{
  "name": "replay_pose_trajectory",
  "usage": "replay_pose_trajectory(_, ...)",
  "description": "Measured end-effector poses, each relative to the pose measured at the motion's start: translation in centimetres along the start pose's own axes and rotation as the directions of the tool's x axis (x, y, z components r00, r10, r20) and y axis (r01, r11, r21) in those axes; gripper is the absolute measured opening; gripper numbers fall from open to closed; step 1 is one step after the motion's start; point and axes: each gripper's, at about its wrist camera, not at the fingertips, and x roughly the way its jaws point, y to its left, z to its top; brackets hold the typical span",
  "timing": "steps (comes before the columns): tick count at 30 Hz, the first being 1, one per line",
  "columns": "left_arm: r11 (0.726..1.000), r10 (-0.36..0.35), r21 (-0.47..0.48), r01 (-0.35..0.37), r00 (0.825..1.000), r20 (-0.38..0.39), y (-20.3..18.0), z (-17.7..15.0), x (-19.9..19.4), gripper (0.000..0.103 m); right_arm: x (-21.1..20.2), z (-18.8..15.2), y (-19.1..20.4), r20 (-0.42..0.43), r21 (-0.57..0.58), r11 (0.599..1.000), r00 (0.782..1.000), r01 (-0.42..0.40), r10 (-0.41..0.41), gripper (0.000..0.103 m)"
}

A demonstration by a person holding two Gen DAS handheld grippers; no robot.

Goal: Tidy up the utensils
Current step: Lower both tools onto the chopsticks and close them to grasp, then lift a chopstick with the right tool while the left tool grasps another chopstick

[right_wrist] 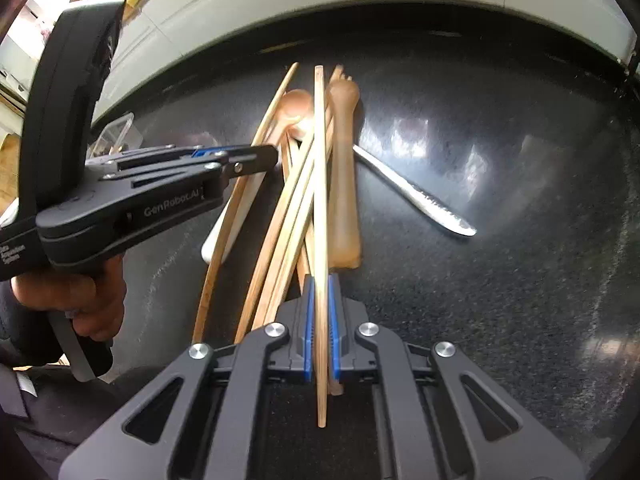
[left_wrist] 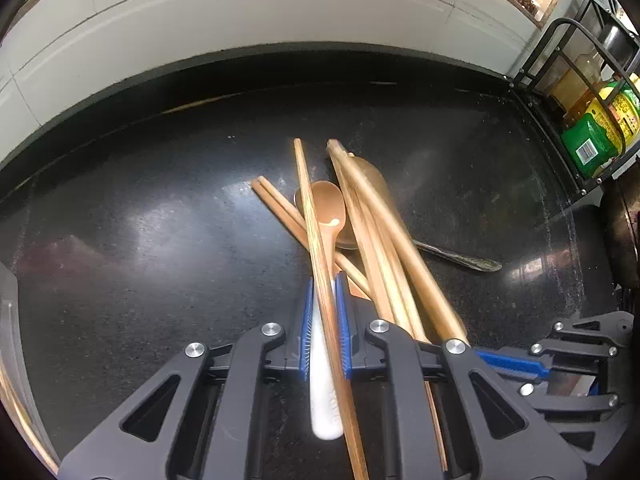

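A heap of wooden chopsticks [left_wrist: 384,240] lies on the black countertop [left_wrist: 160,220], mixed with a brown spoon [left_wrist: 328,208] that has a white handle [left_wrist: 324,392], a wooden fork [right_wrist: 344,160] and a metal spoon [right_wrist: 420,196]. My left gripper [left_wrist: 325,284] is shut on one chopstick together with the spoon's white handle. My right gripper [right_wrist: 320,280] is shut on a single chopstick [right_wrist: 320,160] that runs straight ahead over the heap. In the right wrist view the left gripper [right_wrist: 272,156] reaches in from the left. The right gripper's blue pads [left_wrist: 512,362] show at the lower right of the left wrist view.
A black wire rack [left_wrist: 560,60] with bottles and a green packet stands at the right, with a dark pan [left_wrist: 616,232] in front of it. White wall tiles [left_wrist: 240,20] back the counter. A clear plastic box [right_wrist: 120,132] sits at the left. A hand [right_wrist: 88,308] holds the left gripper.
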Motion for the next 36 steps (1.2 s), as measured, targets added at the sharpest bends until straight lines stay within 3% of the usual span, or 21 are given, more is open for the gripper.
replay_pose_trajectory(10, 1.000, 0.000, -0.004, 0.000, 0.998, 0.062, 0.1, -0.1, -4.2, 0.008, -3.4, 0.3, 0.5, 0.084, -0.017, 1.000, 0.996, 0.007, -0.006, 0.007)
replay_pose_trajectory(15, 1.000, 0.012, -0.028, -0.010, 0.998, 0.055, 0.5, -0.6, -4.3, 0.007, -4.6, -0.9, 0.5, 0.107, 0.002, 1.000, 0.994, 0.026, -0.027, 0.007)
replay_pose_trajectory(20, 1.000, 0.004, 0.000, -0.004, 0.990, 0.142, 0.1, -0.1, -7.6, 0.007, -6.8, -1.7, 0.4, 0.167, 0.023, 0.999, 0.985, 0.042, -0.045, 0.007)
replay_pose_trajectory(28, 0.999, 0.035, -0.003, -0.035, 0.994, 0.103, 0.5, -1.0, -5.2, 0.007, -7.0, -3.3, 0.6, 0.170, 0.037, 0.997, 0.982, 0.072, -0.078, 0.007)
replay_pose_trajectory(32, 1.000, -0.003, -0.002, 0.003, 0.997, 0.072, 1.4, -0.7, -5.1, 0.008, -7.0, -3.1, 0.3, 0.179, 0.062, 0.996, 0.981, 0.066, -0.076, 0.007)
replay_pose_trajectory(36, 0.999, 0.026, -0.037, -0.024, 0.998, 0.064, 2.9, 0.1, -3.9, 0.008, -6.9, -2.7, 0.2, 0.178, 0.060, 0.996, 0.981, 0.068, -0.077, 0.007)
